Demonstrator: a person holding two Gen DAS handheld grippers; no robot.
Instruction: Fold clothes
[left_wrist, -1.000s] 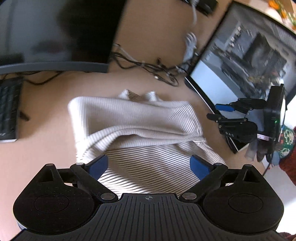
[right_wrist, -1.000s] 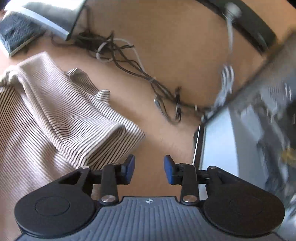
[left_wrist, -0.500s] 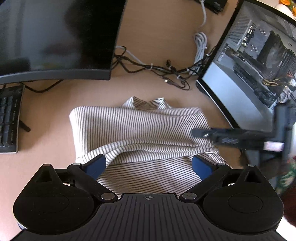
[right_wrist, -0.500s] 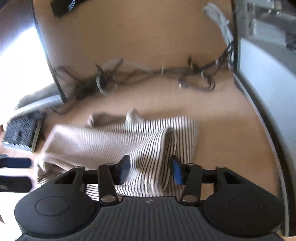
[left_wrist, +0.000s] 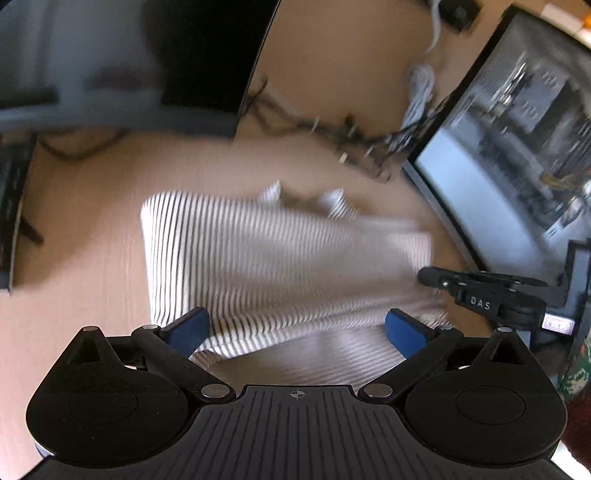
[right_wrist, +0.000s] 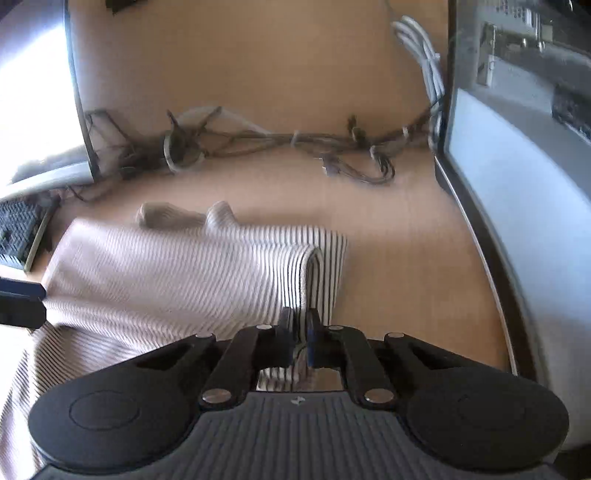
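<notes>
Your striped garment (left_wrist: 273, 258) is soft ribbed knit cloth, cream with thin dark lines, matt and slightly fuzzy where it folds. It lies on a worktop (left_wrist: 92, 229) of pale wood-look laminate, smooth with a faint grain. Your left tool (left_wrist: 297, 330) is matt black plastic, ribbed on its top plate, with small bright metal pivot pins and blue rubbery-looking fingertips (left_wrist: 190, 328). Your right tool (right_wrist: 300, 332) has the same finish. The monitor (left_wrist: 110, 55) beside you has a glossy dark screen. The cables (right_wrist: 258, 140) look like dull rubber-coated cord.
</notes>
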